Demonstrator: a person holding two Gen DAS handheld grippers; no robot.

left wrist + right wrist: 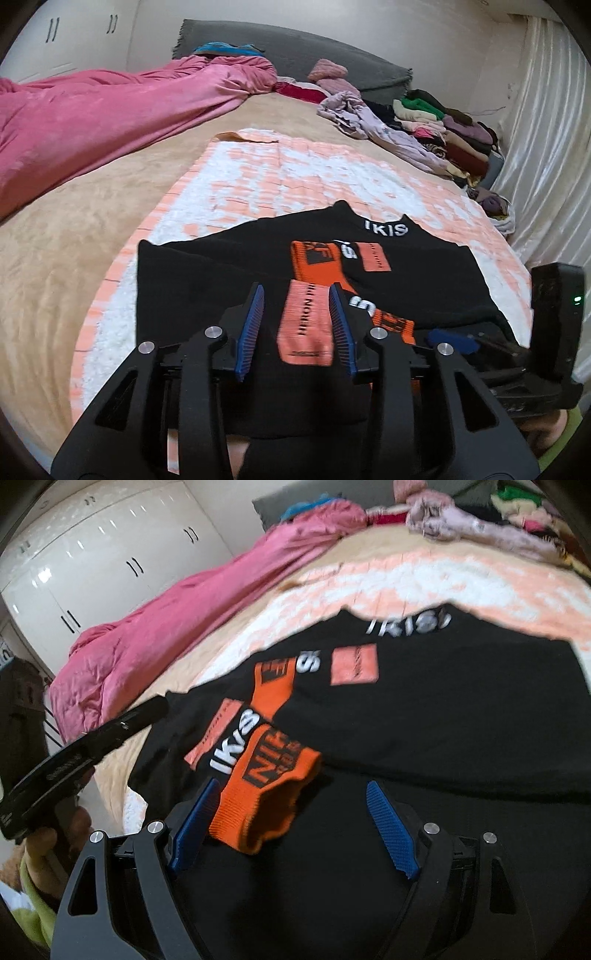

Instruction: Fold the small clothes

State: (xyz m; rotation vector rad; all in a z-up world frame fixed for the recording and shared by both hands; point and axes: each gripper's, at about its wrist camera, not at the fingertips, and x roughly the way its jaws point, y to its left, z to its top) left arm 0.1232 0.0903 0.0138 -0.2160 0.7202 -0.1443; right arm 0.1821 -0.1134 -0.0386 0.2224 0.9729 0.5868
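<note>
Left wrist view looks down the bed [74, 229], where a black sweater [221, 280] with orange and white lettering lies on a peach-and-white blanket [295, 170]. It is partly folded, with one sleeve laid over the body so that its orange cuff [395, 325] and a peach patch [306, 325] face up. The left gripper [297, 325] hangs just over that sleeve with its jaws a little apart. The peach patch shows in the gap between the blue pads [251, 328], and neither pad presses on the cloth, so it holds nothing. At the right edge of this view sits the black body of the right gripper [554, 325], close beside the sweater's near edge.

From the right wrist view, which is somewhat blurred, the right gripper [291, 827] stands with its jaws spread wide over the near part of the sweater [443, 720]. The orange cuff [266, 794] lies by the left pad, whether touching it I cannot tell; the right pad is over plain black cloth. Nothing is gripped. The left gripper [74, 753] shows at the left, held in a hand [48, 845] with a green sleeve [33, 897] below it.

Along the far side of the bed lies a crumpled pink quilt [110, 118]. A heap of mixed clothes [436, 125] runs along the curtain [546, 129] side. White wardrobe doors [103, 554] stand behind the bed.
</note>
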